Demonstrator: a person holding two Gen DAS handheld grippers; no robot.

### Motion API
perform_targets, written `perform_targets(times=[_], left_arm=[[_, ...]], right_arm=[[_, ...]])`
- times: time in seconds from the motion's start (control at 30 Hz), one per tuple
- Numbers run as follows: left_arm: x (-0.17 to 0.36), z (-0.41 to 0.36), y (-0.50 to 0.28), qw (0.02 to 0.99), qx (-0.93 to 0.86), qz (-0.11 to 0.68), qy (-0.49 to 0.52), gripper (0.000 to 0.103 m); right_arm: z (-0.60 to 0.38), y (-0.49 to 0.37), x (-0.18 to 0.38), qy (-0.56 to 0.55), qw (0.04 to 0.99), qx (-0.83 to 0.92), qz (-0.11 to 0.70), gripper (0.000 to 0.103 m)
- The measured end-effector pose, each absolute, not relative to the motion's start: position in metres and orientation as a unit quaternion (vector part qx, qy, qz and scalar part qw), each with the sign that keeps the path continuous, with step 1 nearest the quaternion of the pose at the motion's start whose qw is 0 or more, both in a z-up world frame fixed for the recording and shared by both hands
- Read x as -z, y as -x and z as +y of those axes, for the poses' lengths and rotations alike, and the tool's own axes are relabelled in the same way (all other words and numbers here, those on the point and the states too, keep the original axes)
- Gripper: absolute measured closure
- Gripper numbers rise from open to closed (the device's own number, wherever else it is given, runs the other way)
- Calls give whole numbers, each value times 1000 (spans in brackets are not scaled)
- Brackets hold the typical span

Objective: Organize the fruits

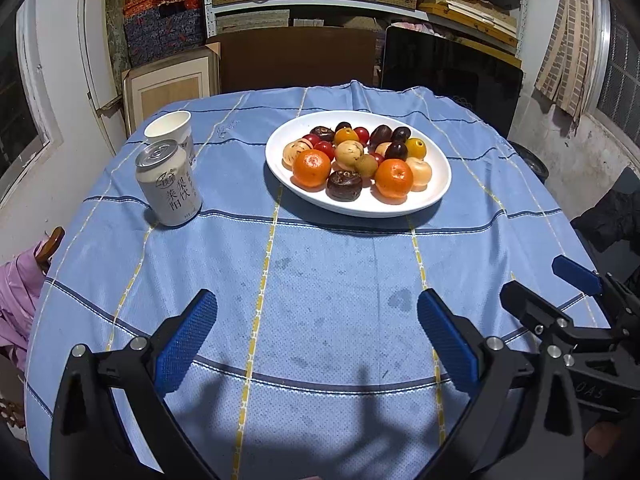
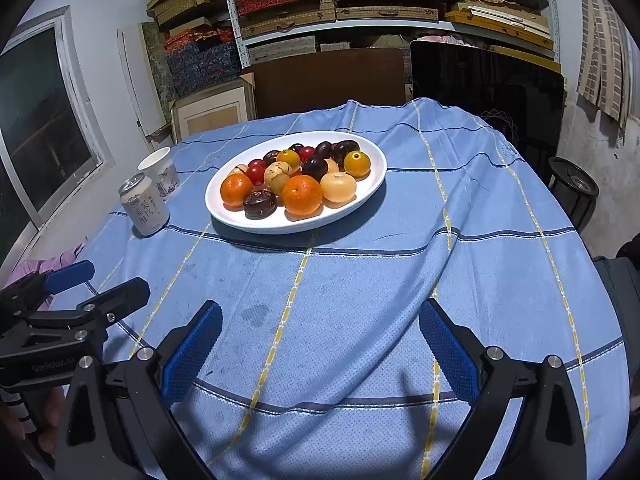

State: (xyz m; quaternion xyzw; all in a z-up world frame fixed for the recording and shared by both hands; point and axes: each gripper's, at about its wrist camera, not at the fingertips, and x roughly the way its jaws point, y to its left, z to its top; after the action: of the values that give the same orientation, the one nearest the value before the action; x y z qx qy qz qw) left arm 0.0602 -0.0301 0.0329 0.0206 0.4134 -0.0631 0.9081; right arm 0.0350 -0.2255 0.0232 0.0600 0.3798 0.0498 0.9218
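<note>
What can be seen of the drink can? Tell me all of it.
The drink can is a short pale grey-white metal can with dark Chinese characters down its side and a silver top whose pull tab lies flat, so it looks unopened. It stands upright on the blue checked tablecloth, left of the white plate and just in front of the paper cup. No gripper touches it.

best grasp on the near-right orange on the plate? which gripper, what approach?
Right gripper, a judgement. Come from above and the near side; close the fingers across the near-right orange at its widest girth, left to right. It is round and sits at the white plate front rim; the pale fruit crowds its right and a dark fruit its left, so keep fingers shallow.
</note>
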Motion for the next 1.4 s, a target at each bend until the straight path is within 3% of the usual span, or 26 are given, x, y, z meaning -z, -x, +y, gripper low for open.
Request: perform_targets(times=[1.4], left_arm=[[-22,-27,-63,908,47,417,-3,4]], right_arm=[[-227,-44,-10,-60,915,-37,397,3]])
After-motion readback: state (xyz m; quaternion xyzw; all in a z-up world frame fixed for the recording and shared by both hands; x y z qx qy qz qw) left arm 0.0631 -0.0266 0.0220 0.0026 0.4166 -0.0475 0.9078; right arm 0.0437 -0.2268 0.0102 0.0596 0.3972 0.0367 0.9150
